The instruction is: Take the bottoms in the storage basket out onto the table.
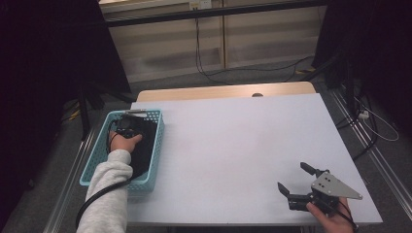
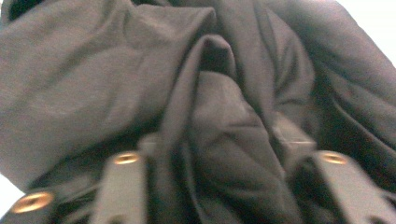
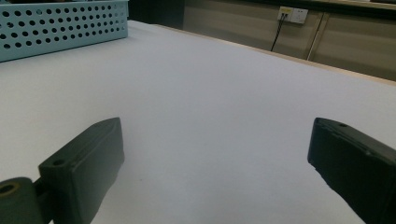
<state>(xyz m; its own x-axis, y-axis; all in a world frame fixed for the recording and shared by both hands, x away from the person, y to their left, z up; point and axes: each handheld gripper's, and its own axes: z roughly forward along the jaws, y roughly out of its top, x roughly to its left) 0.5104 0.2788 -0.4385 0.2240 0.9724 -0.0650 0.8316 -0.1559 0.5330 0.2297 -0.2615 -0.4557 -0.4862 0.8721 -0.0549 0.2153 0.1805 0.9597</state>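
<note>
Two hand-held grippers work at opposite sides of a white worktop (image 1: 233,145). Nearest, at the front right corner, the right gripper (image 1: 296,180) rests low over the bare surface in a person's hand, its fingers (image 3: 84,163) spread wide with nothing between them and the worktop showing in the gap. Farther back along the left edge sits a light blue perforated basket (image 1: 158,133), seen also in the right gripper view at the far side of the worktop. Inside it lies a dark cloth (image 1: 143,145), bunched into folds. The left gripper (image 1: 127,127), held by a hand in a pale grey sleeve (image 1: 109,187), reaches down into the basket onto that cloth. Its fingers (image 2: 123,186) stand partly closed, a thick ridge of the dark cloth (image 2: 219,140) gathered between them; whether the pads already press the fabric firmly cannot be told from the blurred close view.
</note>
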